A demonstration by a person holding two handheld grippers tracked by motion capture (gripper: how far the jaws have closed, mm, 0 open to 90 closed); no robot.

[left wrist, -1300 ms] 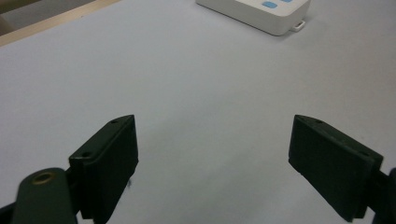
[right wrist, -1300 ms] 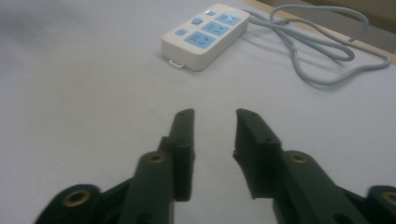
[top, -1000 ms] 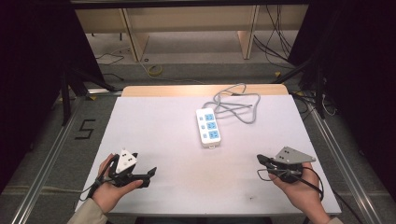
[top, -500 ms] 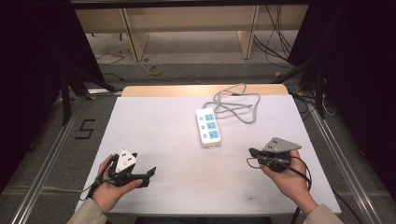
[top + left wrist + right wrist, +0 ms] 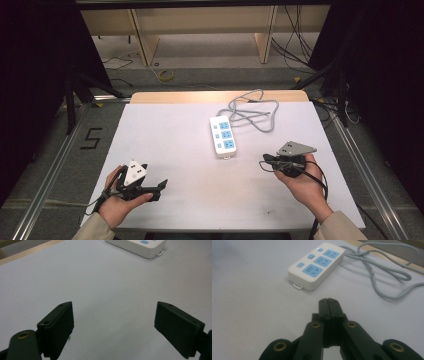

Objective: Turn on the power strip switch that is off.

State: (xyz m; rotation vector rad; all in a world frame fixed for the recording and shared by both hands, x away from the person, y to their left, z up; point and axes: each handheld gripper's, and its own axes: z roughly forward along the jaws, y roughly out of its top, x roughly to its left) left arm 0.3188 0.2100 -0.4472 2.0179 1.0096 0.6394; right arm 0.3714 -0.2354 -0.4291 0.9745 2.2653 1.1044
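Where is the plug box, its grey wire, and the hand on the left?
power strip (image 5: 223, 136), high view, middle blue socket.
grey cable (image 5: 387, 275), right gripper view, looped stretch.
left hand (image 5: 117, 202), high view, back of hand.

A white worktop (image 5: 175, 135) with a bare wooden strip along its far edge carries a white power strip (image 5: 223, 136) with blue sockets, lying flat right of centre toward the far side. Its grey cable (image 5: 252, 112) lies in loose loops on the surface behind it, near the wooden edge.
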